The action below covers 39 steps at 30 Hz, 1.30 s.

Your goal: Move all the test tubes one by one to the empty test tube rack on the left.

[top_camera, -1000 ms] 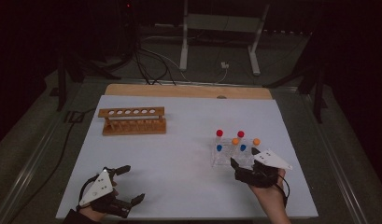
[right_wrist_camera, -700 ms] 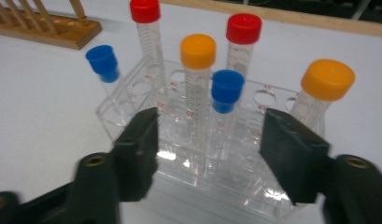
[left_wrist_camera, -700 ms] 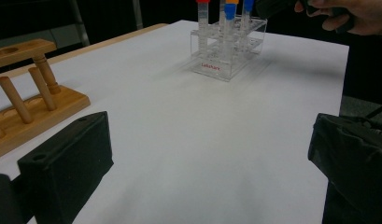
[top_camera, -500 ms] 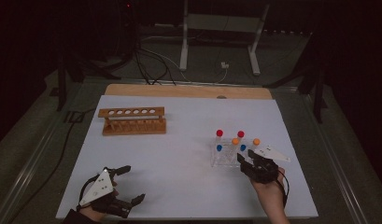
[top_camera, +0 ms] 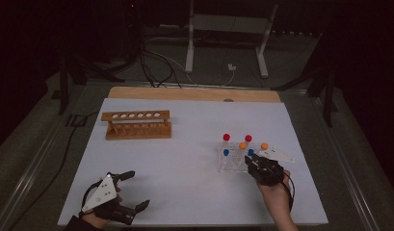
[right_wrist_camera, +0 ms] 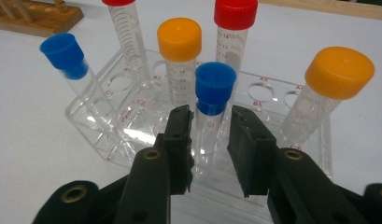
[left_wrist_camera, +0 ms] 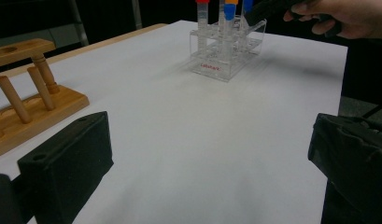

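Observation:
A clear plastic rack [top_camera: 229, 164] at the table's right holds several capped tubes with red, orange and blue caps. In the right gripper view my right gripper [right_wrist_camera: 211, 126] has its jaws on either side of a blue-capped tube [right_wrist_camera: 215, 86], with a thin gap on each side. Around it stand an orange-capped tube [right_wrist_camera: 179, 39], a red-capped tube [right_wrist_camera: 235, 14] and another blue-capped tube [right_wrist_camera: 65, 53]. In the high view the right gripper [top_camera: 251, 162] is at the rack's near right corner. My left gripper [top_camera: 137, 189] rests wide open at the front left, holding nothing.
An empty wooden tube rack [top_camera: 137, 124] stands at the back left on the white sheet [top_camera: 185, 192]. In the left gripper view it [left_wrist_camera: 20, 107] lies close on the left, and the clear rack [left_wrist_camera: 226, 51] is far ahead. A wooden strip [top_camera: 194, 94] borders the far edge.
My right gripper has moved forward to the clear rack and its jaws now flank the blue-capped tube. The left gripper has stayed put.

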Motion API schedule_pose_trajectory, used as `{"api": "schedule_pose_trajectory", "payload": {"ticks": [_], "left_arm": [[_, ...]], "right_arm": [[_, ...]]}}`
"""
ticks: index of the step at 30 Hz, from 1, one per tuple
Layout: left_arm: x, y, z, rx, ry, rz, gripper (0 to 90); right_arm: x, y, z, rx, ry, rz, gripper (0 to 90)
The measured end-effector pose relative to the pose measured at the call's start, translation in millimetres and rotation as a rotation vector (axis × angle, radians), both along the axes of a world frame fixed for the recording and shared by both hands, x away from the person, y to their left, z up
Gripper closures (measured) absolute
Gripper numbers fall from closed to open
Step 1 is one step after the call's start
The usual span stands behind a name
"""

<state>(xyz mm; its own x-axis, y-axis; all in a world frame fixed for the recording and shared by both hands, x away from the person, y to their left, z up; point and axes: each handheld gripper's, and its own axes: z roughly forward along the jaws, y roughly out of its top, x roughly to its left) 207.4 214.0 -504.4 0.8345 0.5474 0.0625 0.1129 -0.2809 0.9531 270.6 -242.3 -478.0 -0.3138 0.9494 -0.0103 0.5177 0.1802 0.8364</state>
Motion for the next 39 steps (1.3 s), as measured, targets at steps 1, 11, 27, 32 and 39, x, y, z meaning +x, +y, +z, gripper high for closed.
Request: {"api": "schedule_pose_trajectory", "payload": {"ticks": [1, 11, 27, 32, 39], "left_arm": [[-0.1, 0.0, 0.0, 0.001, -0.001, 0.001, 0.6], [0.3, 0.0, -0.3, 0.001, 0.003, -0.001, 0.6], [0.3, -0.6, -0.8, 0.003, 0.005, 0.001, 0.6], [0.2, -0.4, -0.6, 0.003, 0.002, 0.001, 0.6], [0.1, -0.6, -0.6, 0.003, 0.002, 0.0, 0.6]], "right_arm": [[1.5, 0.7, -0.8, -0.003, 0.005, 0.004, 71.1], [2.4, 4.4, -1.1, -0.025, 0.006, 0.013, 76.9], [-12.7, -1.3, 22.6, -0.004, -0.113, 0.021, 77.2], [-20.8, -0.6, 33.8, -0.013, -0.157, 0.026, 77.2], [-30.3, -0.4, 44.2, -0.019, -0.19, 0.027, 77.2]]}}
